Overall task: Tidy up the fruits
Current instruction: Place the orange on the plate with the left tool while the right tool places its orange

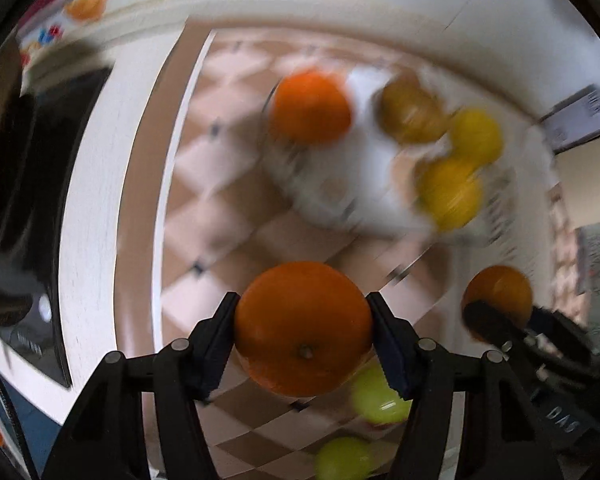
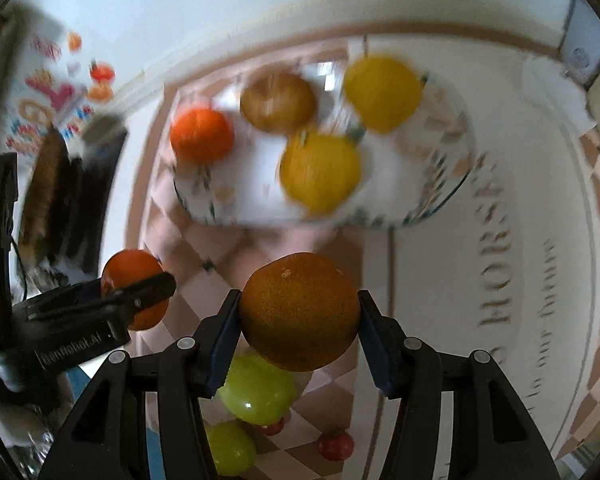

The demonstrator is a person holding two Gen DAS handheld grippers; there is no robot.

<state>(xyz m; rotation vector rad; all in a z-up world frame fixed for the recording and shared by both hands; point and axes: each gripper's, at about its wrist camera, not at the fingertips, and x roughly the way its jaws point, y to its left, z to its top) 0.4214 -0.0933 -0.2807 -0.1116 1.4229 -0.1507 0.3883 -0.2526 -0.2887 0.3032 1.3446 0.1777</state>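
Note:
My left gripper (image 1: 303, 324) is shut on a bright orange (image 1: 303, 328) and holds it above the checkered cloth. My right gripper (image 2: 299, 318) is shut on a darker orange (image 2: 300, 312). Ahead lies a patterned plate (image 2: 440, 184) with an orange (image 2: 201, 134), a brownish fruit (image 2: 278, 101) and two yellow fruits (image 2: 320, 172). In the left wrist view the same plate (image 1: 332, 192) shows, and the right gripper with its orange (image 1: 498, 296) is at the right. The left gripper with its orange (image 2: 134, 288) shows at the left of the right wrist view.
Two green apples (image 2: 256, 390) and small red fruits (image 2: 335, 445) lie on the checkered cloth (image 2: 188, 240) below the grippers. A white mat with lettering (image 2: 500, 280) lies to the right. A dark object (image 1: 40, 200) lies at the left beyond the cloth.

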